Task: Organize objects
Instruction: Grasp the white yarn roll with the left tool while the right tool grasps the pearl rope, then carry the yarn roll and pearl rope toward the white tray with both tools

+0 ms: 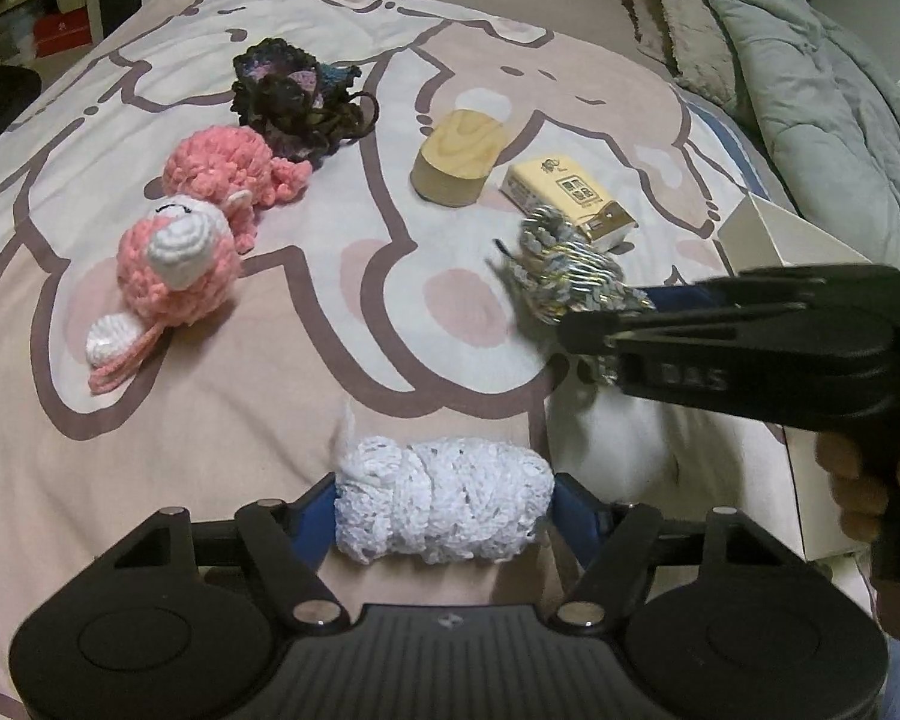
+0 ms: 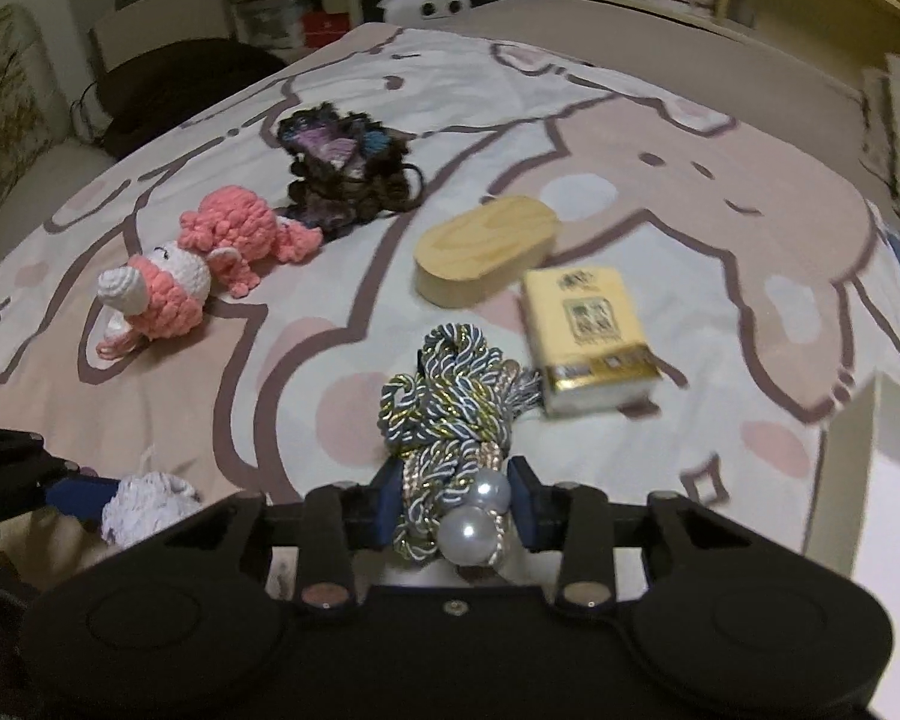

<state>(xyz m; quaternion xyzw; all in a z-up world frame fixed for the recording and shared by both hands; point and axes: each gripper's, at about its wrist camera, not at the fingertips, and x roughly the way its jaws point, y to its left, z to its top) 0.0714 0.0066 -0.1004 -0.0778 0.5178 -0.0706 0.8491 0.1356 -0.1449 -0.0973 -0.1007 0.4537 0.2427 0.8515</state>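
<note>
A white crochet bundle point(image 1: 444, 498) sits between the blue pads of my left gripper point(image 1: 444, 510), which press on both its sides just above the cartoon-print blanket point(image 1: 270, 360). My right gripper point(image 2: 456, 504) is shut on a grey and gold twisted cord bundle point(image 2: 444, 402) with two pearl beads point(image 2: 468, 531). In the left wrist view the right gripper point(image 1: 600, 324) comes in from the right with the cord bundle point(image 1: 570, 270) at its tips, and a hand point(image 1: 858, 480) holds it. The right wrist view shows the white bundle point(image 2: 150, 504) at the lower left.
On the blanket lie a pink and white crochet toy point(image 1: 180, 264), a second pink crochet piece point(image 1: 228, 162), a dark crochet piece point(image 1: 294, 96), an oval wooden box point(image 1: 459, 156) and a yellow tissue pack point(image 1: 570, 198). An open white box point(image 2: 882, 480) stands at the right; grey pillows point(image 1: 810, 90) lie behind.
</note>
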